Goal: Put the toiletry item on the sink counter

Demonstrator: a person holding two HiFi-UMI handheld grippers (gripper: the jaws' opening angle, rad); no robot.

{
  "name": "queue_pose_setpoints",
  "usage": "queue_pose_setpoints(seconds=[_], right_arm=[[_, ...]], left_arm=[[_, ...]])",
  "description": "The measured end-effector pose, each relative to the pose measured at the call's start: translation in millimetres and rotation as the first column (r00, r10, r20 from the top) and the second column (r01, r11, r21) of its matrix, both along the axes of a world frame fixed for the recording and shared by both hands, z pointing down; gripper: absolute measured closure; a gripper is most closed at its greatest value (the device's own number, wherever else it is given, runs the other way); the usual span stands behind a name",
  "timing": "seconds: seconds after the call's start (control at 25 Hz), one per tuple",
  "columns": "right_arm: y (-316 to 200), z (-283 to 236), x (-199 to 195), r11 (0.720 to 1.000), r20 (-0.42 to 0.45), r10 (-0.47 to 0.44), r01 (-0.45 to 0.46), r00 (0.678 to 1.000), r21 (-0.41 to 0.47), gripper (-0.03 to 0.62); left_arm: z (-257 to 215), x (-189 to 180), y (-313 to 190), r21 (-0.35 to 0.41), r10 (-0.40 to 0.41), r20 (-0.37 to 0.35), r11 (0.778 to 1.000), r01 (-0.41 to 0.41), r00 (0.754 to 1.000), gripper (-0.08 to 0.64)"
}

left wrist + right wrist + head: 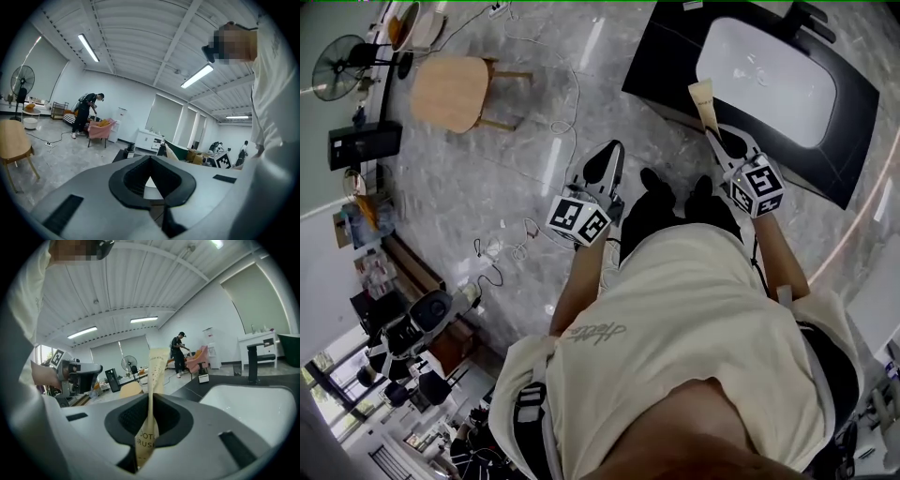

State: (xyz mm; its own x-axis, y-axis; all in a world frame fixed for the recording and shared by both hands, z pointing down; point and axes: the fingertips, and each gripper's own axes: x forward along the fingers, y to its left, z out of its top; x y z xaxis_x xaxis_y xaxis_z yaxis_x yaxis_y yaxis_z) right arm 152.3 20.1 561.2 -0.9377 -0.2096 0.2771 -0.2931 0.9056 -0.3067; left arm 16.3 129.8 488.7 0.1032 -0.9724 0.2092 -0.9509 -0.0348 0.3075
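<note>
Here the right gripper pinches a cream toothbrush packet by the sink counter; left gripper closed, empty.

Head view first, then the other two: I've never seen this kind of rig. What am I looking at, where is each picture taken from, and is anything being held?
There is no robot here. A person holds a hand-operated two-jaw gripper in each hand; the cubes with square markers are part of the grippers. The head view looks steeply down from the person's head onto their shirt, arms and the floor. The other two pictures come from cameras riding on each gripper, looking along its jaws. The right gripper is shut on a flat beige toothbrush packet, held near the black sink counter with its white basin. The left gripper has its jaws together with nothing between them. The packet is not yet on the counter.
</note>
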Motion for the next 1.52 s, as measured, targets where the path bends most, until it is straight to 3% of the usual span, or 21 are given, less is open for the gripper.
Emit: queue_pose_setpoints(seconds=[0.28, 0.56, 0.76, 0.96, 1.16, 1.52], right_arm=[[-16, -30, -38, 0.994, -0.014, 0.096, -0.096, 0.995, 0.045, 0.571], [-39, -64, -106, 0.979, -0.003, 0.159, -0.158, 0.987, 0.126, 0.571], [-50, -70, -137, 0.955, -0.026, 0.267, -0.261, 0.963, 0.138, 0.571], [-53, -61, -142, 0.920, -0.056, 0.385, -0.377, 0.921, 0.110, 0.571], [-63, -55, -135, 0.890, -0.099, 0.453, -0.443, 0.886, 0.112, 0.571], [-116, -26, -112, 0.861, -0.107, 0.508, -0.504, 0.855, 0.058, 0.571]], left_arm=[[-16, -52, -34, 0.069, 0.065, -0.065, 0.996, -0.060, 0.996, 0.557], [-54, -114, -87, 0.158, 0.182, 0.068, 0.969, -0.191, 0.981, 0.557], [-43, -144, -101, 0.135, 0.300, 0.067, 0.942, -0.306, 0.952, 0.557], [-21, -170, -115, 0.107, 0.381, 0.029, 0.918, -0.382, 0.924, 0.557], [-12, -171, -137, 0.111, 0.443, 0.008, 0.891, -0.441, 0.897, 0.557], [-10, -154, -193, 0.085, 0.473, 0.036, 0.876, -0.474, 0.880, 0.557]])
